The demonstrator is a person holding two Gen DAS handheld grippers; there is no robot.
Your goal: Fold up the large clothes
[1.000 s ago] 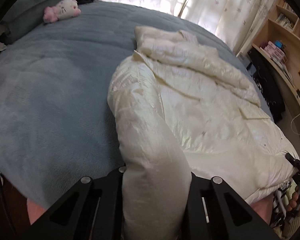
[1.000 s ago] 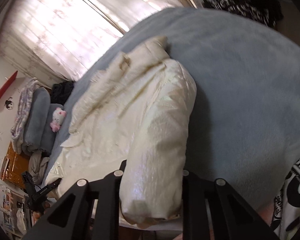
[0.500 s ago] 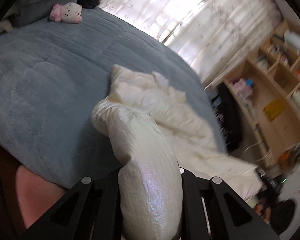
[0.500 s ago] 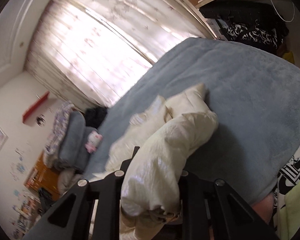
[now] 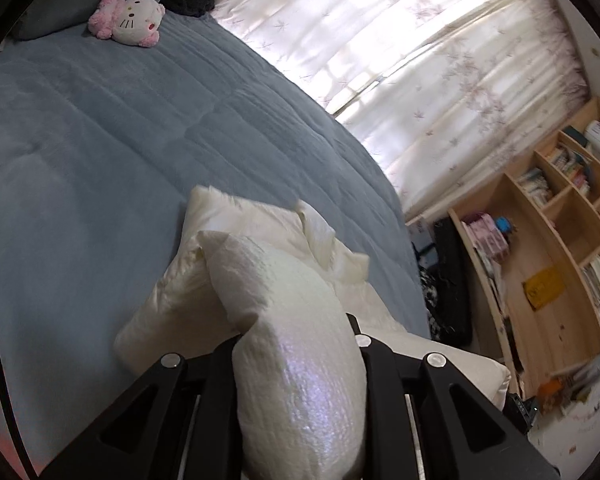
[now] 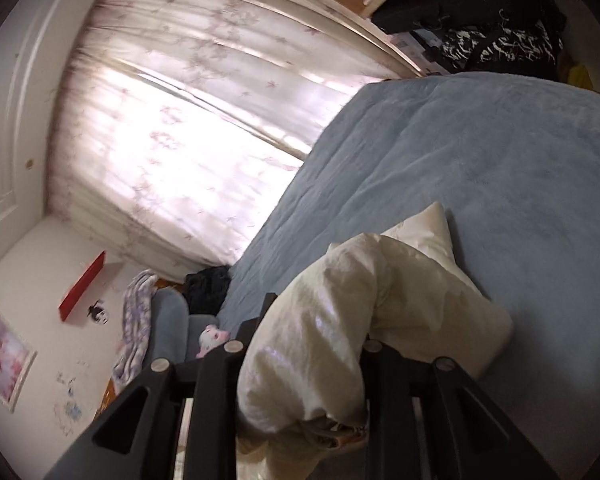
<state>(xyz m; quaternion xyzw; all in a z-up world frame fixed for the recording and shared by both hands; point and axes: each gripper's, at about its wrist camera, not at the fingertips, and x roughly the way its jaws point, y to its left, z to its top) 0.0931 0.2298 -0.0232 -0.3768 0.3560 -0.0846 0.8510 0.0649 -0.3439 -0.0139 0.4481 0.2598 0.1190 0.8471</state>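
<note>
You have a fat bunch of the cream puffer jacket (image 5: pixel 260 280) clamped in each hand-held gripper, so the step in hand looks like carrying the near edge up and over toward the far part of the garment. The left hand-held gripper (image 5: pixel 300 364) is closed on a thick roll of the padded fabric, and its jaws have just eased apart a little with the fabric still pressed between them; the right hand-held gripper (image 6: pixel 304 364) is likewise closed on its bunch, and its jaws have also just been opening slightly around the cloth. Keep both grips firm, since this slick, springy filling will likely slide out if you loosen further. Bring both hands across evenly so the fold line stays straight, and lay the edge down before letting go. The jacket runs forward from between each pair of jaws and rests on the blue bed (image 5: pixel 80 160), its far end lying flat ahead of you, well apart from the pink plush toy (image 5: pixel 130 26) near the pillows.
</note>
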